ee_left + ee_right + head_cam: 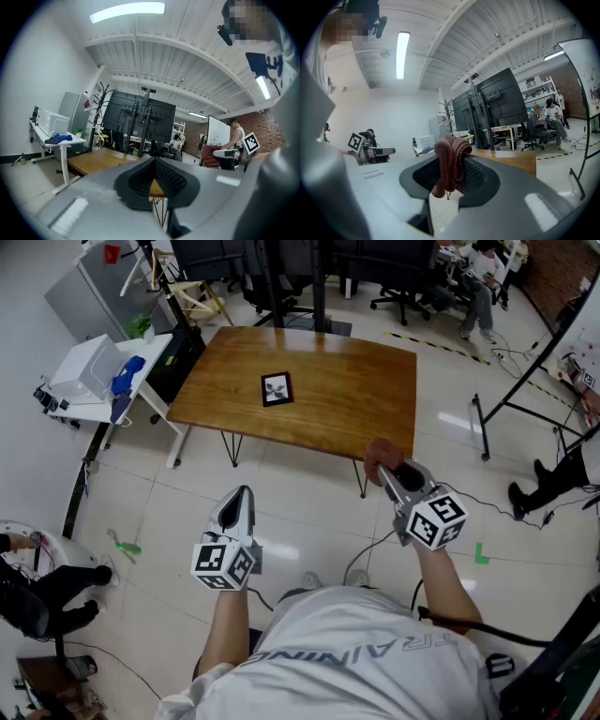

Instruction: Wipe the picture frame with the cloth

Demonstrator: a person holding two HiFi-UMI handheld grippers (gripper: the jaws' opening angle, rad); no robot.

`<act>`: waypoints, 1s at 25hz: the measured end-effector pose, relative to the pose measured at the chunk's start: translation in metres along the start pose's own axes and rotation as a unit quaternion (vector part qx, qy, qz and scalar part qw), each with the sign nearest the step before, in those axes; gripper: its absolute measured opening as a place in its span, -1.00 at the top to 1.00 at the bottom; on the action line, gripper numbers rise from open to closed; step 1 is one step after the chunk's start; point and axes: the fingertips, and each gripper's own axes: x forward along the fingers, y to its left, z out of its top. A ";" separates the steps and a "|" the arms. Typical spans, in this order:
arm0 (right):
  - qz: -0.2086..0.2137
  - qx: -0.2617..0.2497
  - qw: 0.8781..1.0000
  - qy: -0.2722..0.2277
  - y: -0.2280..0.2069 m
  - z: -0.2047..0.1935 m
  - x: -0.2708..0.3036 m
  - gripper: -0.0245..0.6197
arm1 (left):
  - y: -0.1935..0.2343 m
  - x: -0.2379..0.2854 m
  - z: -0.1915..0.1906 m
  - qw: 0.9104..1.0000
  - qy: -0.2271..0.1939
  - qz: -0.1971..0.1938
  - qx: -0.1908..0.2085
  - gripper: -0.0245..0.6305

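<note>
Reddish-brown cloth (450, 161) is pinched between the closed jaws of the right gripper (392, 476), while the left gripper (240, 502) is closed on nothing. The picture frame (277, 388) lies untouched on the wooden table (361, 381), well ahead of both, so all the wiping seems left.

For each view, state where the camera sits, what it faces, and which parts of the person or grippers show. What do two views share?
Head view: on the person's head, looking steeply down at the table with the picture frame; both arms, left gripper and right gripper show.
Left gripper view: on the left gripper, facing across the table; its shut, empty jaws show.
Right gripper view: on the right gripper, facing the table; its jaws grip the cloth.
Shared: each gripper view shows the other gripper.
</note>
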 end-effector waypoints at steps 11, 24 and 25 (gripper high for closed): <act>0.029 -0.008 0.999 0.018 0.053 -0.002 0.062 0.58 | 0.078 -0.017 -0.001 1.000 0.002 0.022 -0.014 0.92; 0.060 0.006 0.998 0.014 -0.003 0.016 0.173 0.58 | 0.117 0.077 0.020 1.000 0.004 0.030 0.003 0.92; 0.064 0.007 0.998 0.013 -0.013 0.020 0.183 0.58 | 0.118 0.091 0.024 0.999 0.003 0.031 0.006 0.91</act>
